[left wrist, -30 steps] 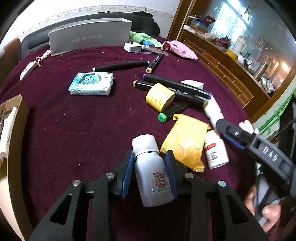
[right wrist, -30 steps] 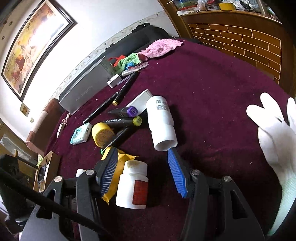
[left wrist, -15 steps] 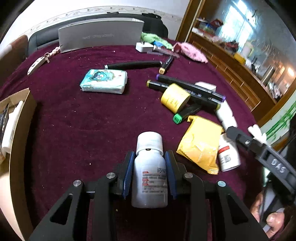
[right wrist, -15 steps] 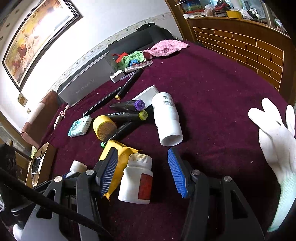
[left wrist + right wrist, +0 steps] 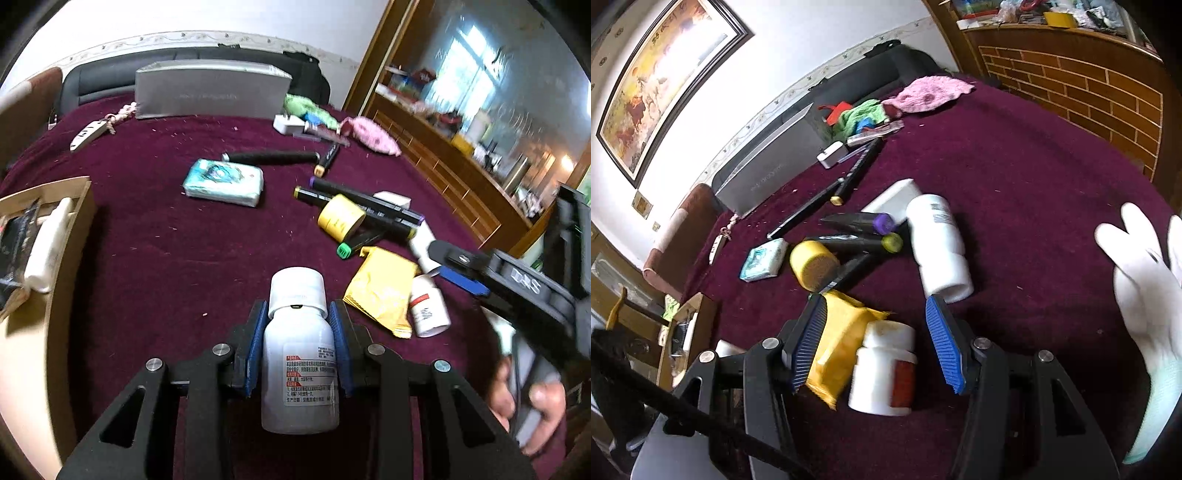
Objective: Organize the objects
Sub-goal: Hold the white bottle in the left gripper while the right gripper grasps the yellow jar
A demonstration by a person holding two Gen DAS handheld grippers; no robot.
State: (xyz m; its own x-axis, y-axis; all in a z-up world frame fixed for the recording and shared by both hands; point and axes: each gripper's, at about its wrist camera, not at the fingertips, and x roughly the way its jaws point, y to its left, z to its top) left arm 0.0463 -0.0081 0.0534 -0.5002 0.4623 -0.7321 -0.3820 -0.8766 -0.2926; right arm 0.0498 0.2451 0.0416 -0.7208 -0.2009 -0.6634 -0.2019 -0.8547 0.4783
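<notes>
While clamped, white bottle (image 5: 299, 354) sits between left fingers (image 5: 256, 347) (upright) | lifted

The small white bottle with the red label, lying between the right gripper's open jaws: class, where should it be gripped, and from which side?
Grip the small white bottle across its round body below the cap, from above; the right gripper already straddles it, beside the yellow packet.

My left tongs (image 5: 297, 345) and right tongs (image 5: 877, 341) are black angular frames with ribbed blue pads (image 5: 943, 345), silver screws (image 5: 221, 349) and white lettering (image 5: 528, 282); I wear 1 white glove (image 5: 1148, 291).
</notes>
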